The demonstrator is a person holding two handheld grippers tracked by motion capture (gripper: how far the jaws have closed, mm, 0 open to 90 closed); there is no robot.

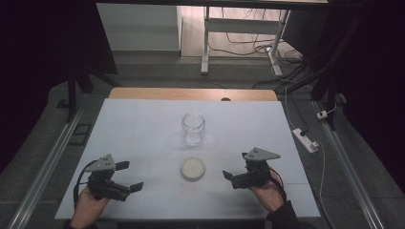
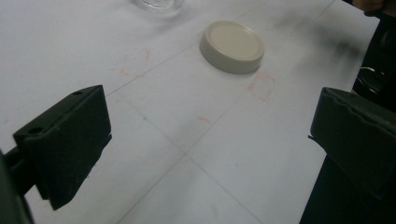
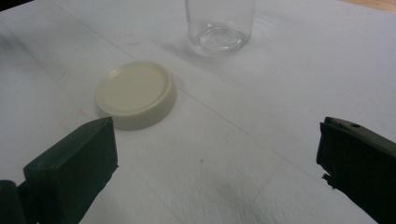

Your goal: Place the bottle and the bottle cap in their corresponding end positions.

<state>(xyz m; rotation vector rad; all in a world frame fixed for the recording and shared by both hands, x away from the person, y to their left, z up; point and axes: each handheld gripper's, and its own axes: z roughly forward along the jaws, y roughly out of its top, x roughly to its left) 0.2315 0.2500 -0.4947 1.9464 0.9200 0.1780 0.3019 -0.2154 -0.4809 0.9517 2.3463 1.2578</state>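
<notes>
A clear glass jar (image 1: 193, 127) stands mid-frame on the white surface (image 1: 138, 129), its cream lid (image 1: 193, 169) lying just below it; the left gripper (image 1: 129, 176) and right gripper (image 1: 235, 169) flank the lid, fingers apart, empty; likely one steadies the jar while the other takes the lid squarely by its rim.

Dim room, dark at both sides of high view, white tabletop (image 1: 143, 138) evenly lit from above, soft short shadows; gripper views slightly grainy, near jaws blurred, no strong glare
</notes>
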